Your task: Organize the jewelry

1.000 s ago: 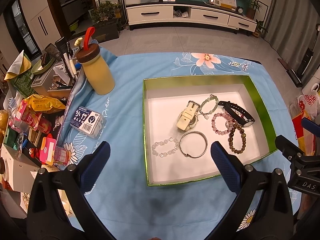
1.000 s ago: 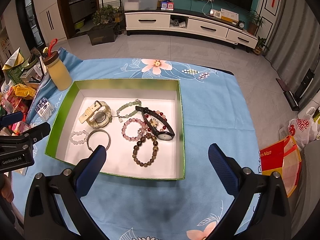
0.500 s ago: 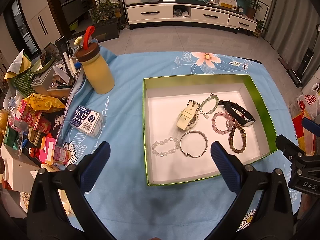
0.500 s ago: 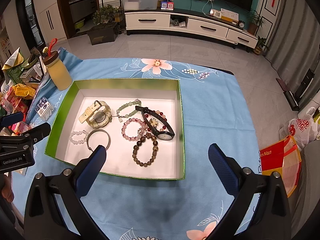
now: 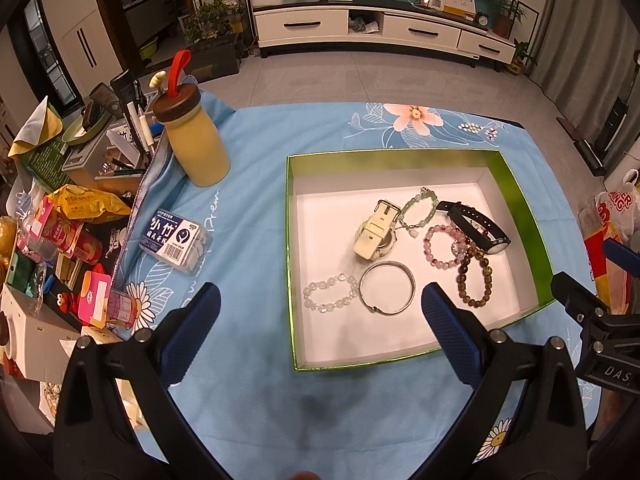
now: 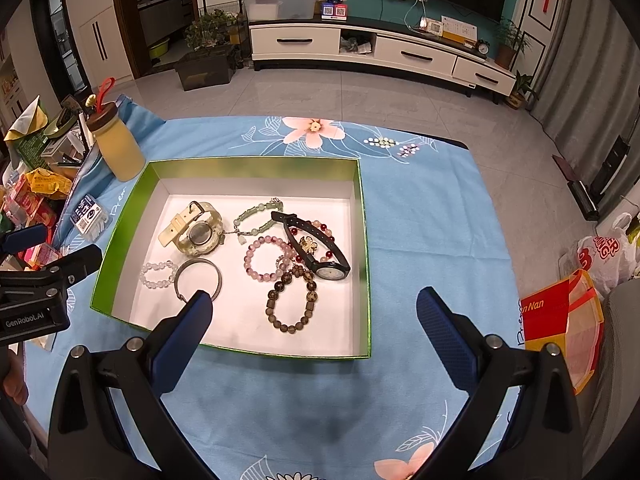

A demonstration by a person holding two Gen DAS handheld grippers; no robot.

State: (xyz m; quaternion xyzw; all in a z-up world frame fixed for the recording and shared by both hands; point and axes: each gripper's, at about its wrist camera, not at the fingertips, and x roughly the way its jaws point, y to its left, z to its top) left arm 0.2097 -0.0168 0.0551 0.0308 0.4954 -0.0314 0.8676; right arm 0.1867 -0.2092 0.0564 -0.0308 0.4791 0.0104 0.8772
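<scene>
A green-walled box (image 5: pixel 524 208) (image 6: pixel 362 216) with a white floor lies on the blue cloth. Inside it are a cream watch (image 5: pixel 376 232) (image 6: pixel 192 232), a silver bangle (image 5: pixel 387 288) (image 6: pixel 198 278), a clear bead bracelet (image 5: pixel 330 292) (image 6: pixel 157 274), a pale green bracelet (image 5: pixel 418 210) (image 6: pixel 258 218), a pink bead bracelet (image 5: pixel 442 246) (image 6: pixel 266 258), a brown bead bracelet (image 5: pixel 474 276) (image 6: pixel 292 300) and a black watch (image 5: pixel 478 226) (image 6: pixel 314 246). My left gripper (image 5: pixel 320 306) hangs open over the box's near-left edge. My right gripper (image 6: pixel 314 312) stands open above the box's near edge. Neither holds anything.
A yellow bottle (image 5: pixel 194 142) (image 6: pixel 116 144) with a brown lid stands left of the box. A clear toothpick case (image 5: pixel 174 240) lies near it. Snack packets and clutter (image 5: pixel 60 216) crowd the table's left edge. A red bag (image 6: pixel 560 320) sits off the right side.
</scene>
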